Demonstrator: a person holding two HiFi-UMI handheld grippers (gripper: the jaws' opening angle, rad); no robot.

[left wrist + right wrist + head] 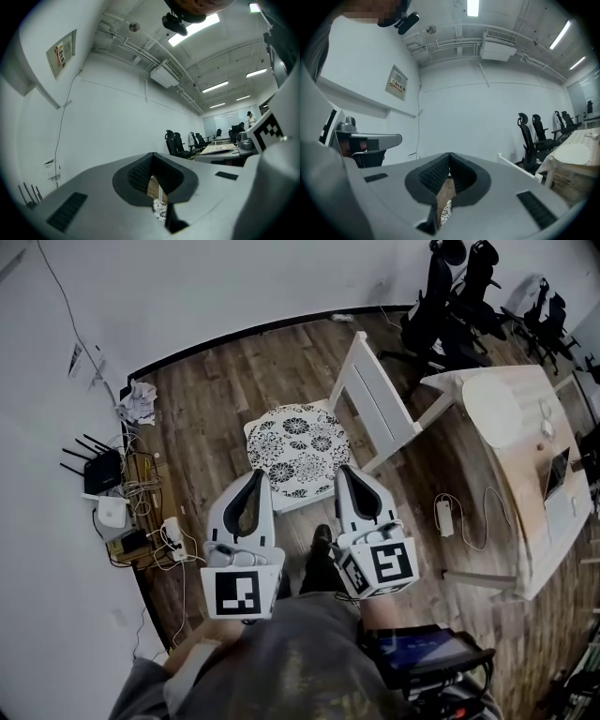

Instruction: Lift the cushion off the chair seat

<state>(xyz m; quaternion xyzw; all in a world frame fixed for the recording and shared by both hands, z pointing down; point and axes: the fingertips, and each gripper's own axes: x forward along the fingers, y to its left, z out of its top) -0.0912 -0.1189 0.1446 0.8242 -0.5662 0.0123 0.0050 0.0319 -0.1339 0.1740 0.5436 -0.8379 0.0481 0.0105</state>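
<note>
Head view: left gripper point(257, 474), right gripper point(343, 470) closed, empty

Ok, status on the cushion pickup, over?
Left gripper shut, empty; right gripper shut, empty. Cushion flat on chair, not gripped. Nothing between grippers and cushion.

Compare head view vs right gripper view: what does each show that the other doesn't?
Head view only: the whole patterned cushion lying on the chair seat, and routers by the wall. Right gripper view only: ceiling light, wall sign, air-conditioning unit. Both: black office chairs, the table, wood floor, plus a sliver of cushion past the shut right tool.
</note>
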